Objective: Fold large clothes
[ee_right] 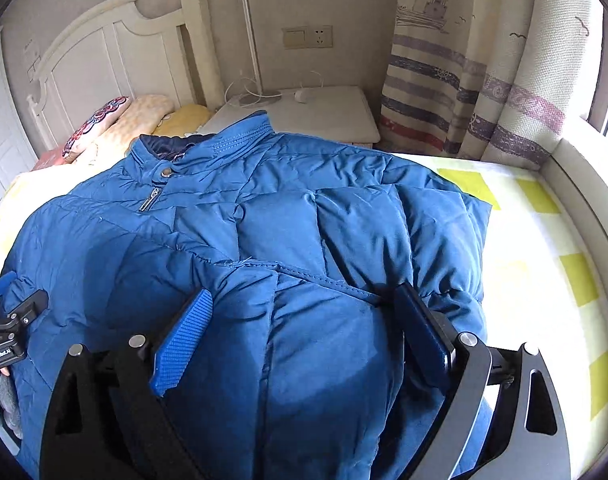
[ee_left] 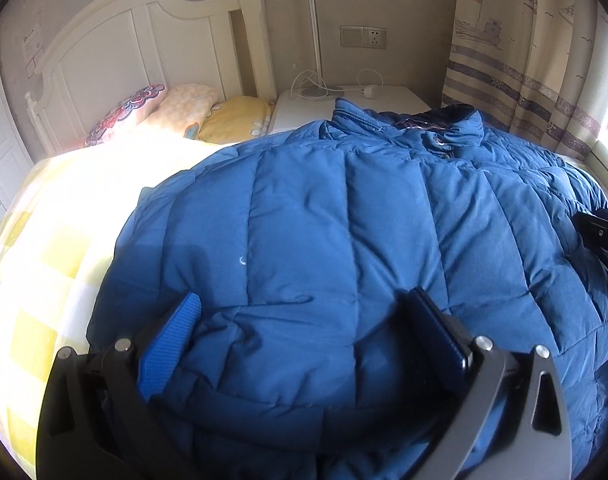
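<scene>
Between the open right claw point(ee_right: 304, 332) lies the jacket point(ee_right: 264, 220).

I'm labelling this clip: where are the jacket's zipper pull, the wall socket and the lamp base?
zipper pull point(ee_right: 150, 201), right wrist view, its metal tab.
wall socket point(ee_right: 319, 36), right wrist view, its faceplate.
lamp base point(ee_left: 317, 91), left wrist view, its flat disc.

We get two wrist fisheyes, both tilted down and forward along their own fingers, close over the blue padded jacket point(ee_left: 343, 248) spread on the bed point(ee_left: 44, 264). Left view sits over the jacket's left half, facing the headboard point(ee_left: 116, 52) and nightstand point(ee_left: 343, 98). Right view sits over the right half, same heading, nearer the curtain point(ee_right: 455, 76). Both share jacket collar, headboard, nightstand, wall socket point(ee_right: 319, 37).
</scene>
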The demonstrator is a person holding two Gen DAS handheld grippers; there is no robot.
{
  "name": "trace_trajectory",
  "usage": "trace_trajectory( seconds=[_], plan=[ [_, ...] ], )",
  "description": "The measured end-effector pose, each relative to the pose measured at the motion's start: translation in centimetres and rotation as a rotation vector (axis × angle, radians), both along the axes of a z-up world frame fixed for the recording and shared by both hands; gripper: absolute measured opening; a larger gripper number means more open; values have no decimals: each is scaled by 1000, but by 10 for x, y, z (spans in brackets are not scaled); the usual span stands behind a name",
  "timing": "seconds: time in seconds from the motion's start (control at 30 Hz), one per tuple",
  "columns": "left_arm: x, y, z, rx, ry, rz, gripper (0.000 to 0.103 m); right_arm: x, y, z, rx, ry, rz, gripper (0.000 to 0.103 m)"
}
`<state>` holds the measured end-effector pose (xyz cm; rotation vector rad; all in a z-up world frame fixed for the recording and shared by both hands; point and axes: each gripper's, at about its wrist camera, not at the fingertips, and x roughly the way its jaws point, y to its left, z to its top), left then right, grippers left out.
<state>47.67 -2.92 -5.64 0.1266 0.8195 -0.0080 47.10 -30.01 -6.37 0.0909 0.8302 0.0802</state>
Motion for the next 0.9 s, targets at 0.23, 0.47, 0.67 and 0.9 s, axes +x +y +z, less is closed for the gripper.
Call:
trace_trajectory(
  seconds=[0.23,0.47,0.67,0.9],
  plan=[
    [-1,1,0,-9,-3,3,101,10,-11,-5,95,89,-6,91],
    [-1,13,32,-120,4,-40,101,-13,-2,55,40,-56,-123,91],
    [66,41,52,-144,31,131,101,21,13,60,-42,-5,-63,94],
    [90,44,2,-85,138,139,101,44,0,1,43,114,-64,97]
  ],
)
